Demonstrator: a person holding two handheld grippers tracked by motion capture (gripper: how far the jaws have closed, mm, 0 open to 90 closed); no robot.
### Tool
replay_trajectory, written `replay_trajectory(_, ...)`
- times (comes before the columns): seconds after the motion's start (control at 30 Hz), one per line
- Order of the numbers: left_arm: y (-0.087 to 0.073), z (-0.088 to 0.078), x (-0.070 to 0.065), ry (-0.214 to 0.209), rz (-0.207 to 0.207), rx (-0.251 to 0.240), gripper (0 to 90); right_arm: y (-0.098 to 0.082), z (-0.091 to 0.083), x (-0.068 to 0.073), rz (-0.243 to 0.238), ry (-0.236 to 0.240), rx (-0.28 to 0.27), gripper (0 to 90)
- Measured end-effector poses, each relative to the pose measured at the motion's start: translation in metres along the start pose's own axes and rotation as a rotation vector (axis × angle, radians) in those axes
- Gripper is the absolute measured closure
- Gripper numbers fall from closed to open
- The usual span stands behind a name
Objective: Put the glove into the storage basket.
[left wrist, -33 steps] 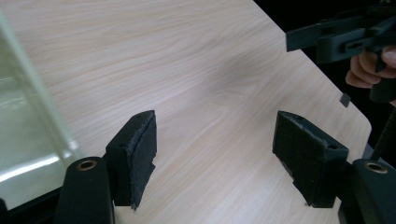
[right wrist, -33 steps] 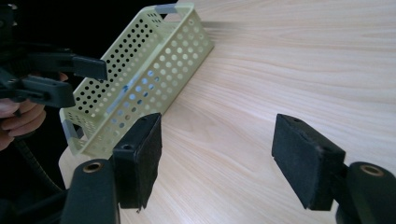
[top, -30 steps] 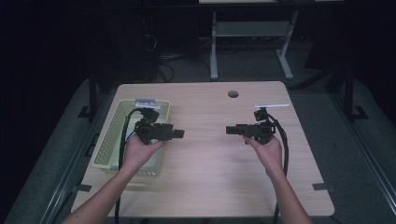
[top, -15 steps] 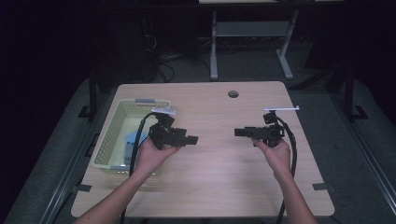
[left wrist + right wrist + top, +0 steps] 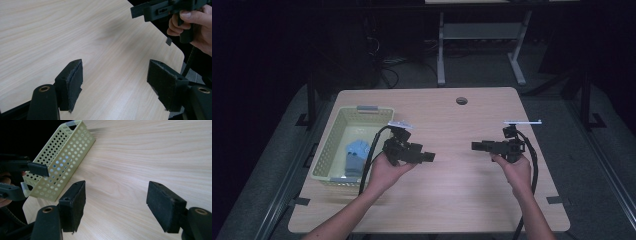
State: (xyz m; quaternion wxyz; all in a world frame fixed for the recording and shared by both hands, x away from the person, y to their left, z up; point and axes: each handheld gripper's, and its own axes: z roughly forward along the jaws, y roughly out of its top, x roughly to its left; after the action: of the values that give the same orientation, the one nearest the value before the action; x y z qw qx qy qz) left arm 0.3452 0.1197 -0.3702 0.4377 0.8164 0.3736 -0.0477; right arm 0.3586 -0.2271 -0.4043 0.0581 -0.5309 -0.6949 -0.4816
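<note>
- The left gripper hovers over the middle-left of the table, its jaws spread wide with nothing but bare wood between them, as the left gripper view confirms
- The right gripper hangs over the middle-right of the table, pointing left toward the other one; its jaws also stand wide apart and empty in the right gripper view
- The two grippers face each other across a gap of bare tabletop and are well apart from one another
- Just left of the left hand sits a pale yellow perforated basket at the left edge of the table
- Inside the basket lies a folded blue cloth, resting toward its near right corner, touched by neither gripper
- As a judgement, the work is at its very start: the cloth is in the basket and nothing has been gripped yet
- What is left seems to be nearly everything: reaching into the basket, taking hold of the cloth, and bringing it onto the open wood between the hands
</note>
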Motion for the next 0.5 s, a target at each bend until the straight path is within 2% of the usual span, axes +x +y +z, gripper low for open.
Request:
replay_trajectory(0.07,-0.001,0.003,-0.001,-0.015,0.000,0.001,28.8,-0.002,-0.002,-0.003,0.002,-0.005,-0.004,31.6)
replay_trajectory(0.5,-0.013,0.019,-0.012,-0.048,0.006,0.019,28.2,-0.015,-0.013,-0.018,0.034,-0.021,-0.001,31.2)
